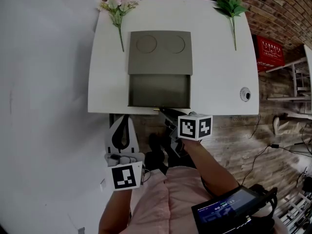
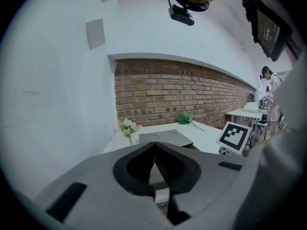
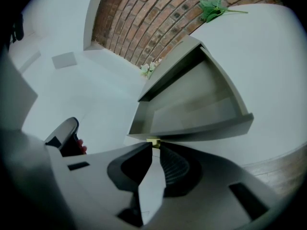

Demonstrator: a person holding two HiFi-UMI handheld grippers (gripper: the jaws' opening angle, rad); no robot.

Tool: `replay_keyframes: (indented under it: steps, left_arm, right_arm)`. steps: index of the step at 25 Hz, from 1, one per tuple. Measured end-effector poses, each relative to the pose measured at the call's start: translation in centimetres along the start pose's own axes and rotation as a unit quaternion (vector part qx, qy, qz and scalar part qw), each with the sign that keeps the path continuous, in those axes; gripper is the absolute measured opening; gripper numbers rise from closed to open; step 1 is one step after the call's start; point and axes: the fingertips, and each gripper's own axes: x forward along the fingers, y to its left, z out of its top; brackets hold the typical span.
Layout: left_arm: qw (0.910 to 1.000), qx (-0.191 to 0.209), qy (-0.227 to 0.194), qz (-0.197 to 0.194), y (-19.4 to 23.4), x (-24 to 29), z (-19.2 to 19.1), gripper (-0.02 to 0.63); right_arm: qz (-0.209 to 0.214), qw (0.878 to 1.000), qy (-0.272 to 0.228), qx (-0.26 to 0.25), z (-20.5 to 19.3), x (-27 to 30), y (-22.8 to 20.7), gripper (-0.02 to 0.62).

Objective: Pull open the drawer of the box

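Observation:
A grey box [image 1: 160,52] with two round hollows in its lid stands on the white table [image 1: 214,72]. Its drawer [image 1: 159,90] is pulled out to the table's near edge and looks empty. My right gripper [image 1: 163,111] meets the drawer's front, its jaws closed on the small brass knob [image 3: 153,142]. In the right gripper view the drawer [image 3: 192,107] gapes just beyond the fingertips. My left gripper [image 1: 123,121] hangs below the table's left corner, shut with nothing in it. In the left gripper view its jaw tips [image 2: 154,145] touch, and the box [image 2: 165,138] lies beyond.
A pale flower stem [image 1: 117,9] lies at the table's far left and a green sprig [image 1: 231,9] at the far right. A small round white object [image 1: 245,94] sits near the right front. A red crate [image 1: 269,52] stands right of the table. A white wall lies left.

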Motion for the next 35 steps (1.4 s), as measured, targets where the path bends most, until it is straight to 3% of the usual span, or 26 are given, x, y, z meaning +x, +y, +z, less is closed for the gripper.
replay_keyframes:
  steps: [35]
  left_arm:
    - [0.9999, 0.011, -0.009, -0.009, -2.1, -3.2, -0.4, 0.009]
  right_arm:
    - [0.013, 1.0, 0.0, -0.002, -3.8, -1.8, 0.5, 0.055]
